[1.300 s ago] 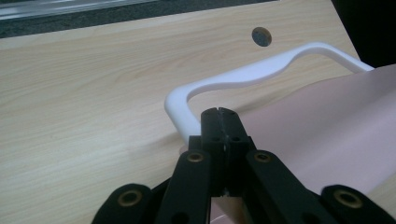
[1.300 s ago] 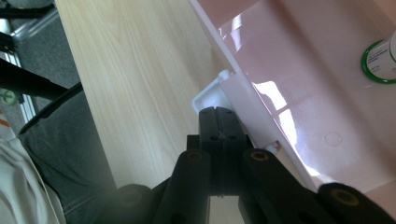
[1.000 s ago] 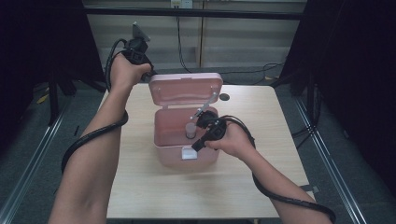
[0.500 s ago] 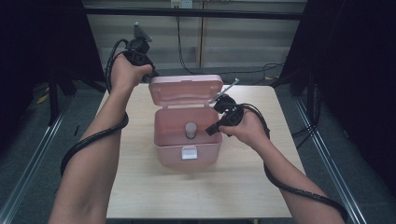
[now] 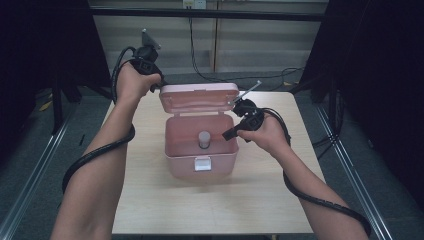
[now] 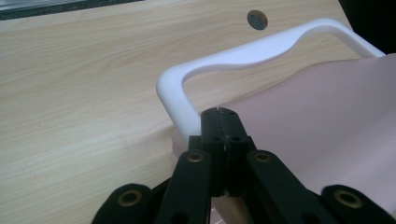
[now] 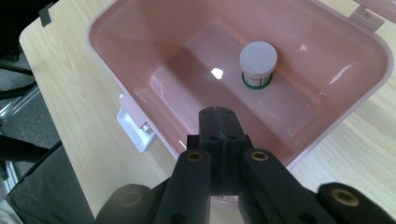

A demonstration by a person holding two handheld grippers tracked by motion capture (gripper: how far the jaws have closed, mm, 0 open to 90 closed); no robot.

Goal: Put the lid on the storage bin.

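Inside pink box, jar, walls well apart

This looks like a lab recording booth rather than a home: a bare light-wood table stands between black curtains, with metal floor rails along both its sides, loose cables beyond its far edge, and a wall socket above.
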